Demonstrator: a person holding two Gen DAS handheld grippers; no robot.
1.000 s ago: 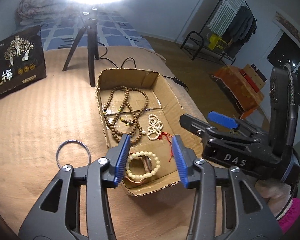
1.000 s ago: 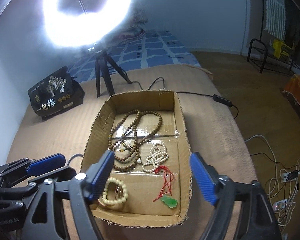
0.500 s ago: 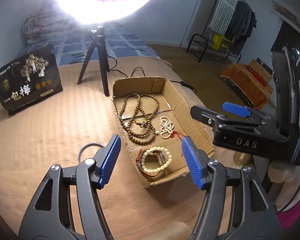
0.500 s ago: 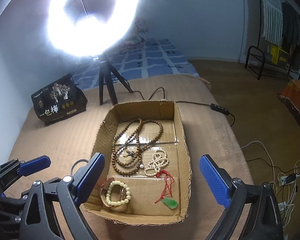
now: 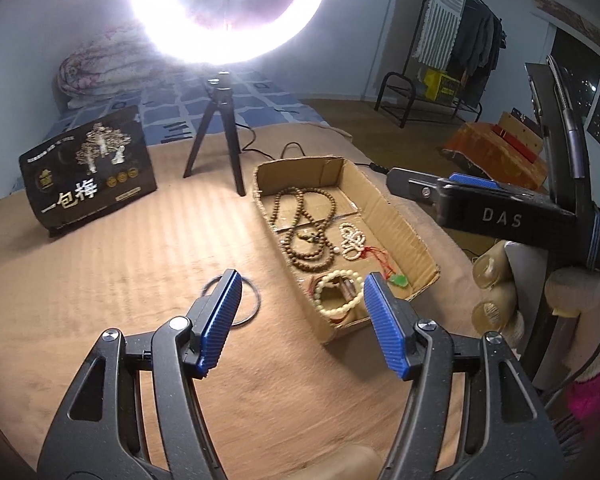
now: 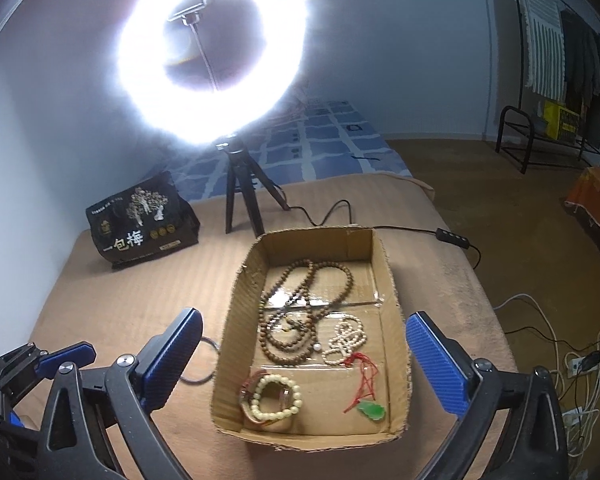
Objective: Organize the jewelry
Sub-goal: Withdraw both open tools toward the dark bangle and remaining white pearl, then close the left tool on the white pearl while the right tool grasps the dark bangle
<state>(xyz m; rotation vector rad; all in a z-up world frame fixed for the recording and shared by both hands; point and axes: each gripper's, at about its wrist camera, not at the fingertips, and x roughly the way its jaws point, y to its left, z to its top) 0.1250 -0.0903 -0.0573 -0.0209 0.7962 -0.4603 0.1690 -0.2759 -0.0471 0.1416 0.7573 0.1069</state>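
A shallow cardboard box (image 6: 392, 280) on the tan blanket holds a long brown bead necklace (image 6: 300, 312), a white bead string (image 6: 346, 340), a cream bead bracelet (image 6: 276, 398) over a reddish bangle, and a green pendant (image 6: 372, 410) on red cord. A thin dark ring (image 5: 250, 304) lies on the blanket left of the box. My left gripper (image 5: 301, 278) hangs open above the box's near left corner, holding nothing. My right gripper (image 6: 305, 316) is above the box with its jaws opening wide, nothing between the pads.
A ring light on a black tripod (image 6: 236, 196) stands behind the box, its cable (image 6: 452, 238) running right. A black printed bag (image 5: 88, 176) sits at the back left. The blanket's right edge drops to a floor with cords (image 6: 580, 364). A person's hand (image 5: 496, 292) holds the right gripper.
Both grippers have drawn back and up from the box, and both pairs of jaws have widened. The cream bracelet that lay between the left pads stays in the box.
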